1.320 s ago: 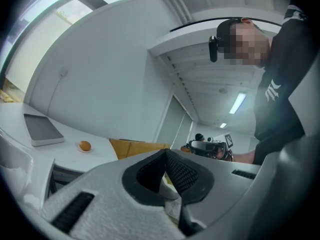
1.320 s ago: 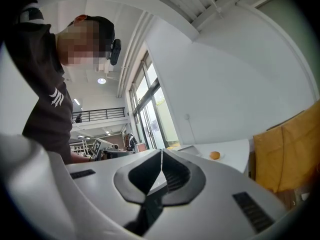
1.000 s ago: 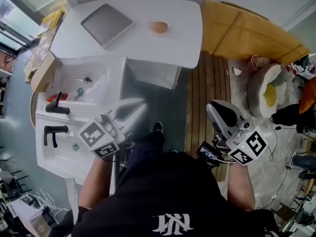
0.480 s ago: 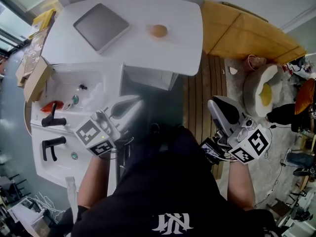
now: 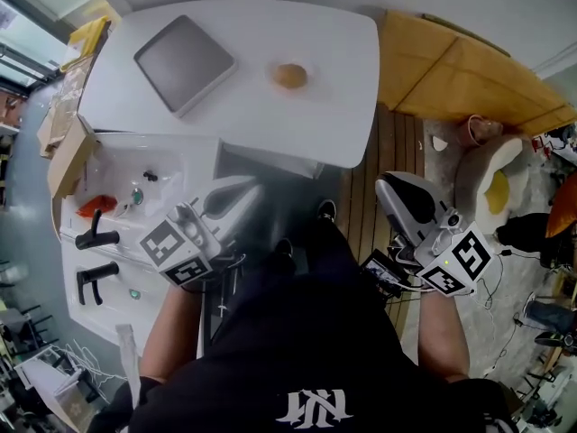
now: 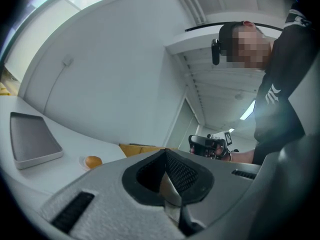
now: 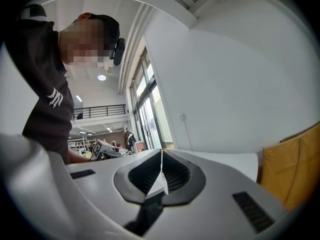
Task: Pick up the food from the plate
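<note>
Ahead of both grippers, the white table (image 5: 270, 120) is being viewed from above, and its near edge is lying between them and the food (image 5: 289, 75). The food is sitting near the middle of the top on a small white plate (image 6: 81, 160). A grey tray (image 5: 185, 61) is lying to its left, apart from it. Bare tabletop is being left open all round the food, widest toward the rounded right corner. A sink counter (image 5: 149, 165) with black taps (image 5: 95, 237) is butting up at the left, beside the left gripper (image 5: 255, 190). Wooden floor (image 5: 365, 179) is lying open at the right, under the right gripper (image 5: 389, 184).

The left gripper is being held level, short of the table edge and well apart from the food. Its fingers are being pressed together tip to tip, with nothing between them. The right gripper is being held level over the floor, off toward the table's right corner. Its fingers are likewise clenched and empty.
</note>
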A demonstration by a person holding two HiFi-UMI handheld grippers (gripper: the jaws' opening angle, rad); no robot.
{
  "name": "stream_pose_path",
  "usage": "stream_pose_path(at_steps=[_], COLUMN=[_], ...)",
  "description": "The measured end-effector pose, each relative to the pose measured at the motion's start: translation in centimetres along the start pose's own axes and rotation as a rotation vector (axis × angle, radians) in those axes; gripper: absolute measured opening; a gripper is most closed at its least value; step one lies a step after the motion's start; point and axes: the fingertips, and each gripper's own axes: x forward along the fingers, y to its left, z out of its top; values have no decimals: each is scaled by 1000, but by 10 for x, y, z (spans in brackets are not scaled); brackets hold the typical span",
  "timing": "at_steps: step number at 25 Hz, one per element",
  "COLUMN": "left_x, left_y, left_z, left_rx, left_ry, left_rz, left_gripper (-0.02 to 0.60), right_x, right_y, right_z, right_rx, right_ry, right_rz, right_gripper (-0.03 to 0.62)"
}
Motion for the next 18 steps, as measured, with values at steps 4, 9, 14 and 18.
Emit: stream_pose_path(at_steps=[4, 9, 14, 18], left_x=[44, 96, 125, 129], left_y=[22, 44, 63, 74], left_z=[9, 21, 27, 27], left_rx=[1, 1, -10, -20], left_ry=[14, 25, 44, 56], left_rz=[27, 68, 118, 148], left_gripper=[5, 5, 5, 5], right_x=[13, 24, 46, 66], right_y=[-50, -112, -147, -153], right_z=[13, 25, 26, 23], right_rx=[0, 25, 60, 74], right_ry=[-6, -21, -14, 8], right_rz=[39, 80, 152, 207], right_gripper=[3, 3, 3, 5])
